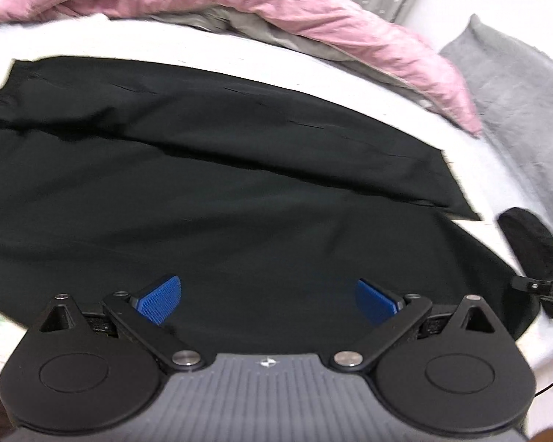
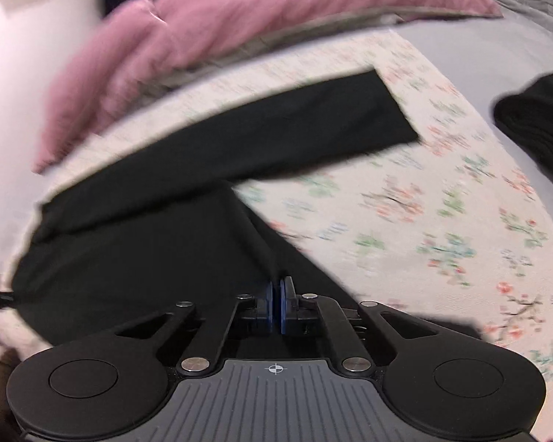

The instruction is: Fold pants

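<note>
Right wrist view shows the right gripper (image 2: 276, 296) pinched tight on a fold of the black pants (image 2: 158, 258) lying on the flowery bed sheet (image 2: 442, 221), likely to lift one leg over, while the left gripper (image 1: 269, 298) hangs wide open above them.

Soft, even indoor light; both fisheye views bend at edges (right view motion-blurred).

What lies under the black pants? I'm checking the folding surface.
Around the black pants a floral sheet shows, so it likely continues beneath; whatever else lies under them is covered.
</note>
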Demonstrator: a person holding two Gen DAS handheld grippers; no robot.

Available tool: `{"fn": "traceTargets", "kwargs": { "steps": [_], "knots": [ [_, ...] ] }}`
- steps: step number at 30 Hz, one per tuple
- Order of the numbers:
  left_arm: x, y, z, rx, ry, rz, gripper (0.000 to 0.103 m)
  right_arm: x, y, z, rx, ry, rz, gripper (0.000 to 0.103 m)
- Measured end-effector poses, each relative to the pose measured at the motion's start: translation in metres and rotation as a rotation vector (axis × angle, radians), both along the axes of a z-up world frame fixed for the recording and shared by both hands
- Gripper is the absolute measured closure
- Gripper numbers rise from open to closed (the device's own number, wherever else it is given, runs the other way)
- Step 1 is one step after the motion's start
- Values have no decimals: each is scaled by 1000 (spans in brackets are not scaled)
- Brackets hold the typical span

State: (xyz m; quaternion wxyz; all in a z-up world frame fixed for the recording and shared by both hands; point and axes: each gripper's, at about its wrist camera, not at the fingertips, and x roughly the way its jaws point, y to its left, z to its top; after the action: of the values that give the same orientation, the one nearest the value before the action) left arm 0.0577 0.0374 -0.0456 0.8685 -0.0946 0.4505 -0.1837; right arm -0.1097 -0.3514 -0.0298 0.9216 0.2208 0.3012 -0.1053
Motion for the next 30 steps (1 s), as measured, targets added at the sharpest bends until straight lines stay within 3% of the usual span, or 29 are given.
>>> {"fn": "traceTargets", "kwargs": {
  "steps": [3, 7, 11, 15, 20, 22, 24, 27, 30],
  "knots": [
    [0, -15, -2, -52, 13, -56, 3, 2, 30, 17, -4, -48, 82, 100],
    [2, -37, -3, -78, 13, -123, 14, 18, 74, 15, -36, -34, 185, 100],
    [-5, -50, -4, -117, 20, -174, 22, 41, 102, -7, -31, 18, 234, 100],
    [-5, -61, -10, -129, 40, -204, 23, 59, 116, -36, -16, 93, 241, 99],
    [-9, -58, -14, -98, 49, -200, 23, 60, 127, -38, -50, 141, 224, 85],
    [-6, -54, -16, -81, 43, -181, 23, 45, 123, -23, -60, 97, 210, 59],
    [-8, -52, -18, -74, 45, -168, 23, 32, 114, -7, -84, 42, 174, 48],
    [-10, -48, -20, -73, 55, -159, 23, 16, 92, 5, -119, 32, 83, 48],
    [-12, -50, -23, -60, 64, -162, 22, 11, 71, -2, -163, 121, -14, 48]
  ]
}}
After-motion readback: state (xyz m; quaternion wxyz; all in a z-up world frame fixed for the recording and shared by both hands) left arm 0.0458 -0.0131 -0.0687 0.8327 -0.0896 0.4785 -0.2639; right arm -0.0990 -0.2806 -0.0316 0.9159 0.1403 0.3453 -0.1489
